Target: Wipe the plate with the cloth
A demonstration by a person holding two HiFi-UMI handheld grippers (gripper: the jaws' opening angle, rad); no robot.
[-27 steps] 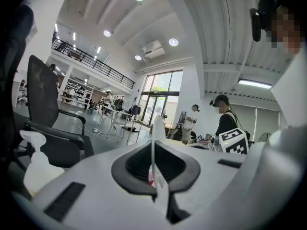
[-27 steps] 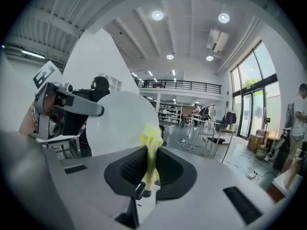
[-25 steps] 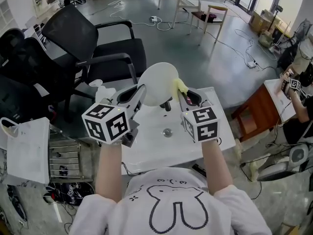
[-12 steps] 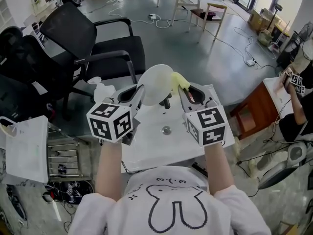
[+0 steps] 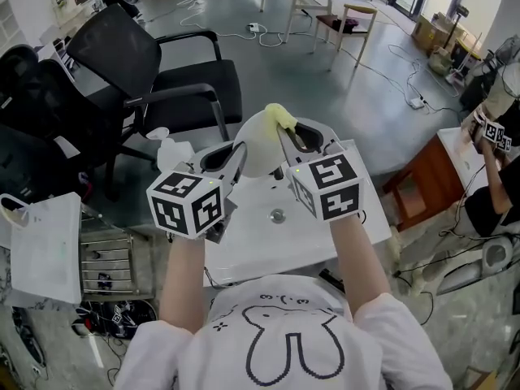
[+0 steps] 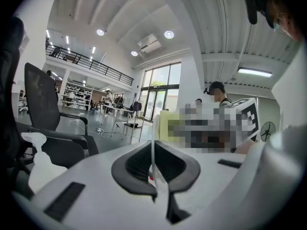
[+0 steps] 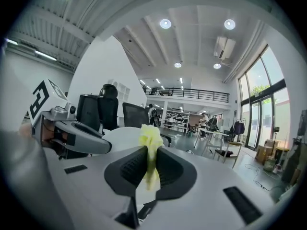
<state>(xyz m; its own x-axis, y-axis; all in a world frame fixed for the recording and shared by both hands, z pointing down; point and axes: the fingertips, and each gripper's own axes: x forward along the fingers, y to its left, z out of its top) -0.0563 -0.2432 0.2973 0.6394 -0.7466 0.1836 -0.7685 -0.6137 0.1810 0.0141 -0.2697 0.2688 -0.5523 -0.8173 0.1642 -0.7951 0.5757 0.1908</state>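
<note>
A big open-plan lab or office hall: black office chairs (image 5: 166,75), a white desk (image 5: 268,246), cables (image 5: 258,32) trailing over grey concrete floor (image 5: 325,108), a railed mezzanine (image 7: 192,95), tall windows (image 6: 160,96)

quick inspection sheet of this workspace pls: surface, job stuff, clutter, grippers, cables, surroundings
surface: white table, mostly bare
job's things: white plate held tilted above the table; yellow cloth at its upper rim
clutter: small round metal piece on the table; white object by its left edge
grippers: left gripper jaws shut on the plate's rim; right gripper jaws shut on the cloth
cables: white cable and power strip on the floor
surroundings: black office chair, wooden chair, another person at a brown desk
</note>
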